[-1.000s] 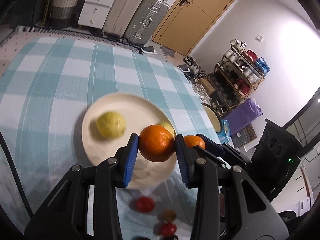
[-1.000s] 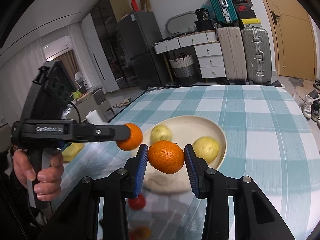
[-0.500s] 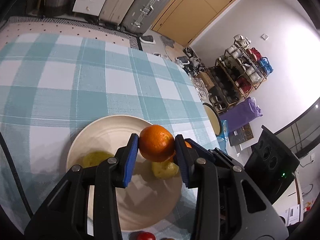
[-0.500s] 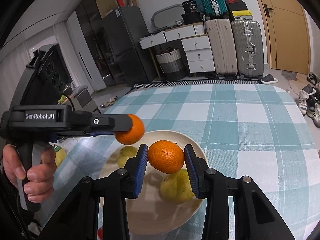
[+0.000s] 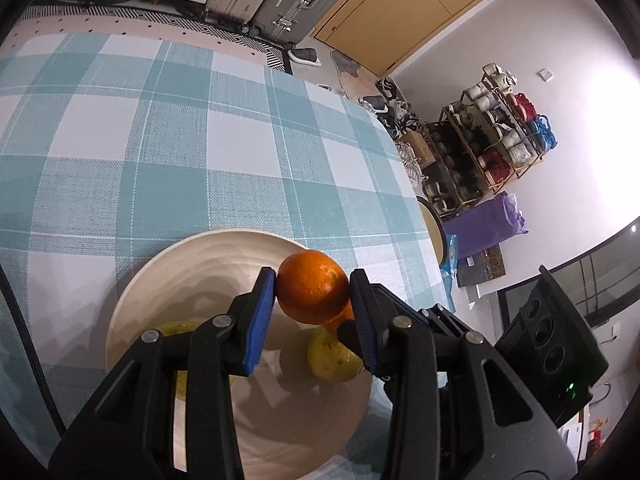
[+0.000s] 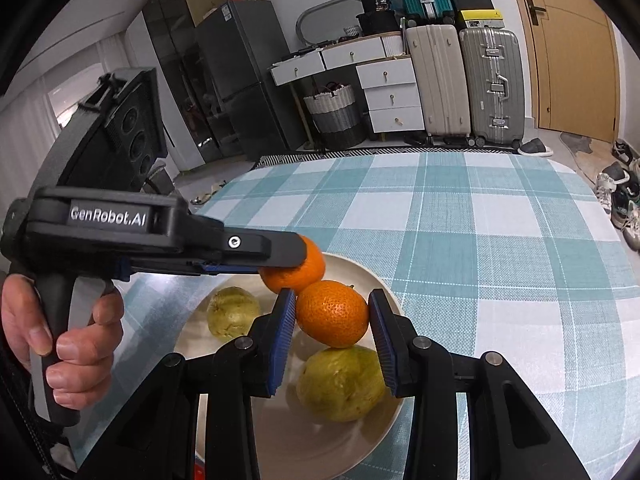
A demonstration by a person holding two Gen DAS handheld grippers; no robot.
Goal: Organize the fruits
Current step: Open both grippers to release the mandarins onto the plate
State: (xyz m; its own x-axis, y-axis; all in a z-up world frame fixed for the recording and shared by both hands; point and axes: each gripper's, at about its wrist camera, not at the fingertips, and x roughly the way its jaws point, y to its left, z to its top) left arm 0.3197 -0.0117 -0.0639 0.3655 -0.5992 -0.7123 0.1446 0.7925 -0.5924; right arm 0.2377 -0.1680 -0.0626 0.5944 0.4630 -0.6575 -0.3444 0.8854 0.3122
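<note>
Right gripper clamps an orange between its blue pads, low over the cream plate, just above a yellow-green fruit at six o'clock. Left gripper likewise pinches a second orange at the plate's eleven o'clock, apparently for release. Another yellow-green fruit lies at nine o'clock. Beyond stretches the checked tablecloth.

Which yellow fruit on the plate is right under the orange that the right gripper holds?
The bigger-looking yellow-green fruit, directly beneath that orange; the other one sits farther left.
</note>
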